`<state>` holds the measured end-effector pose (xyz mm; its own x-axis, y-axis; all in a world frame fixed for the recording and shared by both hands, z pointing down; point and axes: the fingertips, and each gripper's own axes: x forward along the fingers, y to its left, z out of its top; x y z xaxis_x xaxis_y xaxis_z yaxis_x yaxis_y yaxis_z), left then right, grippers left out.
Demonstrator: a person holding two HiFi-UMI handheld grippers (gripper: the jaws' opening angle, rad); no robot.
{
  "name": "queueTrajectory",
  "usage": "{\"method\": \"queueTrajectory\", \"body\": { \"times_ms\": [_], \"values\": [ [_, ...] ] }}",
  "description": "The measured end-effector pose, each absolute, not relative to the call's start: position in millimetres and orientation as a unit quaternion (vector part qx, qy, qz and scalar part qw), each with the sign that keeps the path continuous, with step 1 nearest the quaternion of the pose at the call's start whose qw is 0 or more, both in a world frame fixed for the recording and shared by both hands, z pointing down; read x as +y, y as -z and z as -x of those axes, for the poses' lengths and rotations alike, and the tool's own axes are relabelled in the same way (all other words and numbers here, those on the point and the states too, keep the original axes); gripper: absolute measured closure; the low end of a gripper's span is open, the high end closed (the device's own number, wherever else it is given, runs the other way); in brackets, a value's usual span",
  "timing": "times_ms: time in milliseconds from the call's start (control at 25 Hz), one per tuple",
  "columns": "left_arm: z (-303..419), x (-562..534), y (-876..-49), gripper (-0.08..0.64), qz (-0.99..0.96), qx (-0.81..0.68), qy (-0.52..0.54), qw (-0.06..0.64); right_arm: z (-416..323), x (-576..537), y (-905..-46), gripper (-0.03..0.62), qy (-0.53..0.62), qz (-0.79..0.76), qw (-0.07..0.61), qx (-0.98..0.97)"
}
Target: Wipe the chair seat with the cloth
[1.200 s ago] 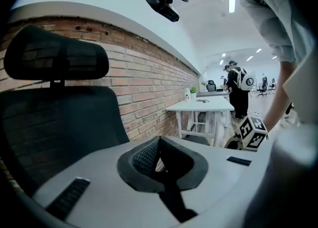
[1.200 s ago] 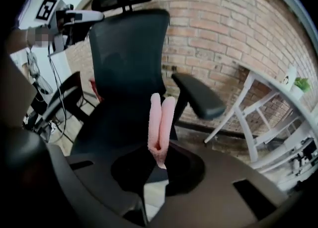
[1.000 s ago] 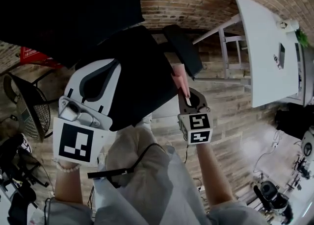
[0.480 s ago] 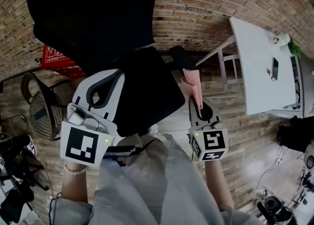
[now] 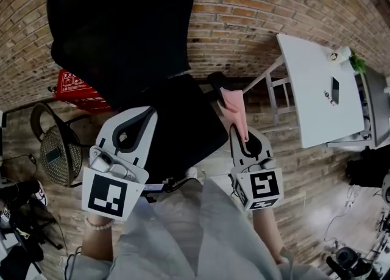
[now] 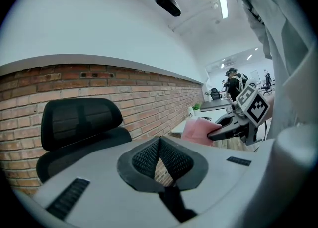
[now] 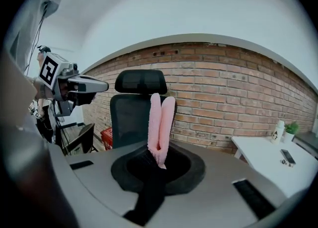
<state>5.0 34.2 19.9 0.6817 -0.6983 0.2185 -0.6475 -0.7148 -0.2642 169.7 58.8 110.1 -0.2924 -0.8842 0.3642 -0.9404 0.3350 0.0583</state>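
Pink and folded lengthwise into two soft lobes, the cloth point(image 7: 161, 122) stands up out of the right tool point(image 7: 159, 161), whose jaws are pinched on its lower end. In the head view the same cloth point(image 5: 235, 109) pokes forward from that tool point(image 5: 243, 140). It hangs in the air just off the right edge of the chair seat point(image 5: 183, 120) and near the armrest point(image 5: 224, 82), touching neither as far as can be judged. The left tool point(image 6: 160, 145) has its jaws pressed together with nothing between them, and in the head view it hovers over the near left part of the seat point(image 5: 139, 117). Beyond the seat the black backrest point(image 5: 122, 28) rises against a brick wall point(image 5: 256, 22), and a white desk point(image 5: 311, 83) stands well apart to the right. Wiping looks not yet begun, so the step in hand is most likely bringing the cloth down onto the seat. To do it well, the right tool should tip downward so the free length of cloth lies flat on the upholstery rather than dabbing with its tip. The clamp should stay firm, since a cloth held only by one end may drag back and bunch. Overlapping strokes from the backrest side toward the front edge would cover the whole seat, with the hard jaws kept off the surface. An office chair of this kind may swivel under pressure, so the empty left tool could brace it.
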Motion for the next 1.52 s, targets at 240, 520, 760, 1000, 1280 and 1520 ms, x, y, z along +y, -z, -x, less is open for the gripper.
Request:
{"method": "queueTrajectory", "body": {
  "times_ms": [240,520,760,1000,1280,1520],
  "values": [
    [-6,35,-19,0.541,0.915,0.370,0.145,0.073,-162,57,-97,0.538,-0.067,-0.566,0.162,-0.806],
    [-4,35,-16,0.541,0.913,0.364,0.150,0.108,-141,54,-88,0.538,-0.047,-0.551,0.162,-0.817],
    [-1,38,-19,0.541,0.913,0.359,0.157,0.112,-130,55,-86,0.538,-0.038,-0.544,0.164,-0.822],
    [0,41,-18,0.541,0.915,0.356,0.157,0.110,-126,58,-87,0.538,-0.039,-0.542,0.170,-0.822],
    [5,41,-23,0.541,0.913,0.361,0.157,0.106,-122,60,-90,0.538,-0.039,-0.542,0.173,-0.821],
    [6,41,-25,0.541,0.912,0.363,0.159,0.104,-121,62,-96,0.539,-0.045,-0.541,0.178,-0.821]
  ]
}}
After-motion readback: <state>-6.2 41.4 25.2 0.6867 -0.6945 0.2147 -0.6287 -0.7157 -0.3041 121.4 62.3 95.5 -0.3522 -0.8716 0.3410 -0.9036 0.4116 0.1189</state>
